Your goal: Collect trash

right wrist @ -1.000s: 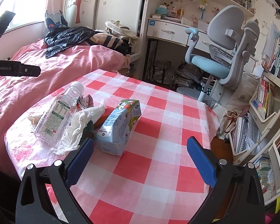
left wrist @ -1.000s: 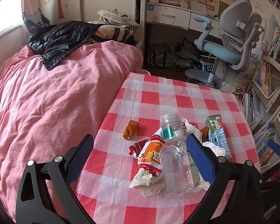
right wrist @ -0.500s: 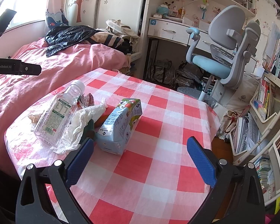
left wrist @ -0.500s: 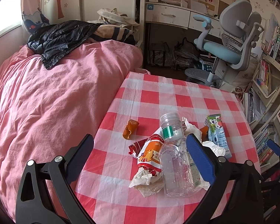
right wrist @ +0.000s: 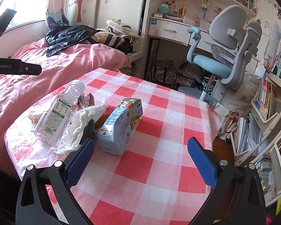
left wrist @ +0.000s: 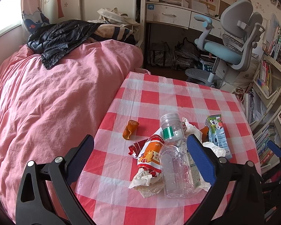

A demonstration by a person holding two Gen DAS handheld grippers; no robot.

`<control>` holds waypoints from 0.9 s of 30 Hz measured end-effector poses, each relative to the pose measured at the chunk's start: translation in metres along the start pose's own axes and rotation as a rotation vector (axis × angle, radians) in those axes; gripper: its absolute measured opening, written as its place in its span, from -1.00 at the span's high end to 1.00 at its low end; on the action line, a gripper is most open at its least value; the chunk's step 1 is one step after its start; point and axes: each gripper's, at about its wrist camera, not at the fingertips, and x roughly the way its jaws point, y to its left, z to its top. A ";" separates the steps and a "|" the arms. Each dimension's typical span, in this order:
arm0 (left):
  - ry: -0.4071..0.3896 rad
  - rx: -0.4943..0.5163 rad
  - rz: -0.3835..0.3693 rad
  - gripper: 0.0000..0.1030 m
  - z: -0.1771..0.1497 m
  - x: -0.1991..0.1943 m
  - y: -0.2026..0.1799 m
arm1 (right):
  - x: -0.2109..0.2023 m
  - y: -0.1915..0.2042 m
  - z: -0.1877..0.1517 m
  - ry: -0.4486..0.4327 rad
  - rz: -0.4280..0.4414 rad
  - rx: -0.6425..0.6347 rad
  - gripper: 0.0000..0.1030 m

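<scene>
Trash lies on a red-and-white checked table (left wrist: 155, 97) (right wrist: 159, 123). A clear plastic bottle (left wrist: 173, 155) (right wrist: 60, 112) lies on its side. Beside it are a red-orange snack wrapper (left wrist: 149, 151), crumpled white tissue (right wrist: 80, 125) (left wrist: 217, 148), a light blue milk carton (right wrist: 119, 125) (left wrist: 217, 133) and an orange peel scrap (left wrist: 130, 129). My left gripper (left wrist: 140, 159) is open above the near edge, with wrapper and bottle between its fingers. My right gripper (right wrist: 140, 159) is open above the table, just right of the carton. Both are empty.
A bed with a pink cover (left wrist: 46, 103) borders the table's left side, with a black jacket (left wrist: 60, 37) on it. A grey-blue desk chair (right wrist: 224, 56) and a white desk (right wrist: 170, 30) stand behind. Bookshelves (right wrist: 267, 101) line the right.
</scene>
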 end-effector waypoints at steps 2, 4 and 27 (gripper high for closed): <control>-0.001 0.001 0.001 -0.86 -0.001 0.000 -0.001 | 0.000 0.000 0.000 0.000 0.000 0.000 -0.86; 0.000 0.001 0.000 -0.86 -0.001 0.000 -0.001 | 0.000 0.000 0.000 -0.001 0.001 -0.001 -0.86; 0.001 -0.007 -0.008 -0.86 0.000 0.000 -0.001 | 0.000 0.000 0.001 0.001 0.001 -0.002 -0.86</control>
